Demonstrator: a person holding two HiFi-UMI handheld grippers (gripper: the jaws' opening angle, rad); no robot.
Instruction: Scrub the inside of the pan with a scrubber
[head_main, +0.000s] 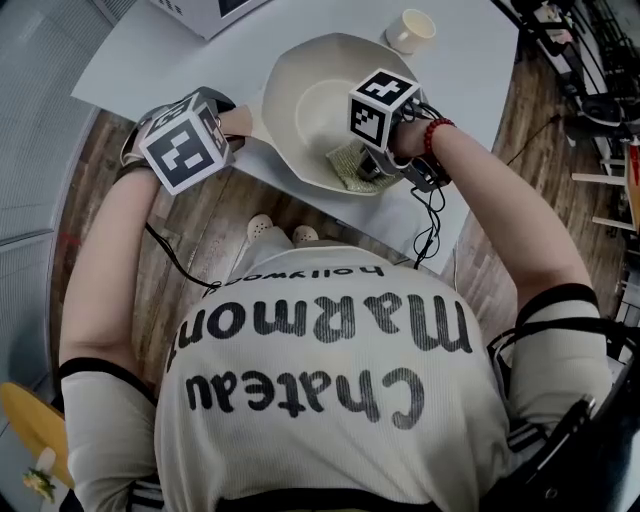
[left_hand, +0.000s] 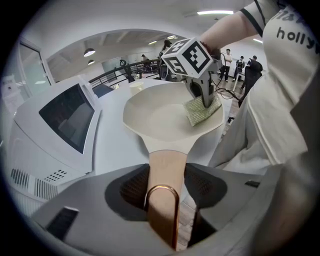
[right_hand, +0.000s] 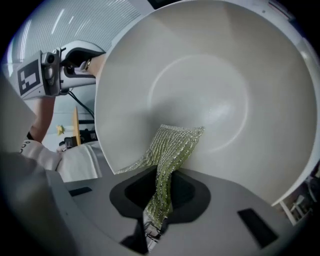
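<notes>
At the table (head_main: 470, 70) edge, from overhead, the pan (head_main: 300, 90) runs handle-first from left gripper (head_main: 238, 122) to right gripper (head_main: 372, 168); left gripper view: jaws clamped on the handle (left_hand: 166, 167); right gripper view: jaws pinching the mesh scrubber (right_hand: 175, 145) against the pan's near inner wall, floor ahead.

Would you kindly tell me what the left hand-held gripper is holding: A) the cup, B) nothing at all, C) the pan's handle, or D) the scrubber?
C: the left hand-held gripper has its jaws closed on the pan's handle, while the scrubber is pinched in the right hand-held gripper.
</notes>
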